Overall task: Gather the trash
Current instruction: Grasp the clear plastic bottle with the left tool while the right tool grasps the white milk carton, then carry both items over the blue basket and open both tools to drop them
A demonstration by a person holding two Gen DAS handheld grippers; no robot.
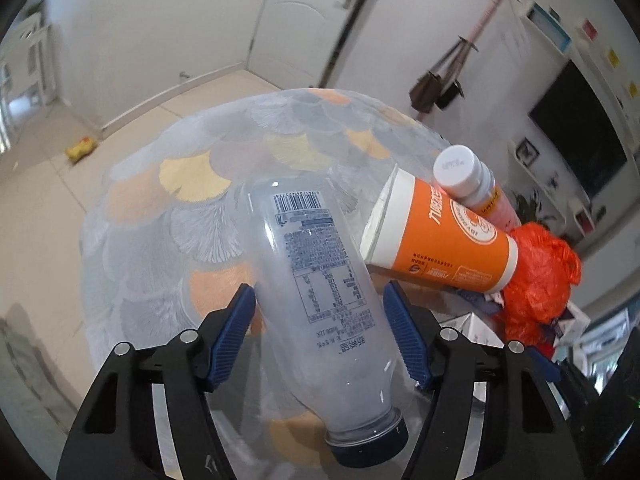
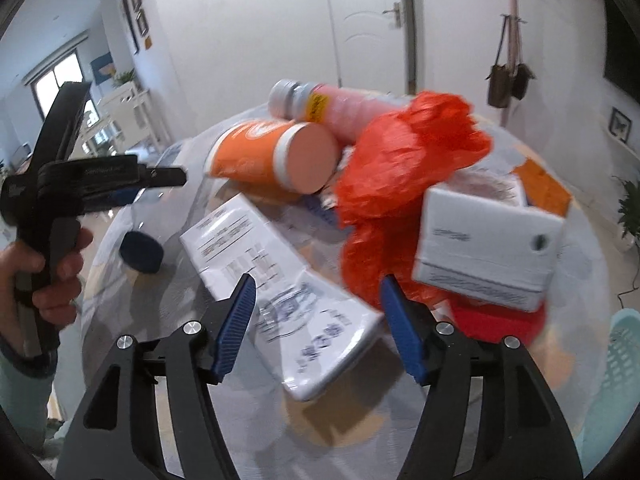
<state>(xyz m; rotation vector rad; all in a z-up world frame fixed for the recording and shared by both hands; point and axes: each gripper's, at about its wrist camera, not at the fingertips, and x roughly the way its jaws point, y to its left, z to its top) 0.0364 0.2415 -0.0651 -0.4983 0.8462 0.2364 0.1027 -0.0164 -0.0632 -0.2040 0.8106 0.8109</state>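
Observation:
A clear plastic bottle (image 1: 320, 292) with a dark blue cap lies on the round table (image 1: 208, 200), between the open fingers of my left gripper (image 1: 320, 320); neither pad touches it. To its right lie an orange paper cup (image 1: 440, 236), a pink bottle (image 1: 476, 188) with a white cap and an orange plastic bag (image 1: 536, 280). My right gripper (image 2: 316, 316) is open above a flat white packet (image 2: 280, 280). The orange cup (image 2: 272, 152), pink bottle (image 2: 344, 108), orange bag (image 2: 404, 184) and a white box (image 2: 484, 248) lie beyond it. The bottle's blue cap (image 2: 142, 252) shows at left.
The left gripper's handle (image 2: 68, 184) and the hand that holds it are at the left of the right wrist view. A yellow item (image 1: 82, 148) lies on the tiled floor. A coat stand (image 1: 480, 32) with hanging bags stands behind the table. A teal chair (image 2: 616, 380) is at right.

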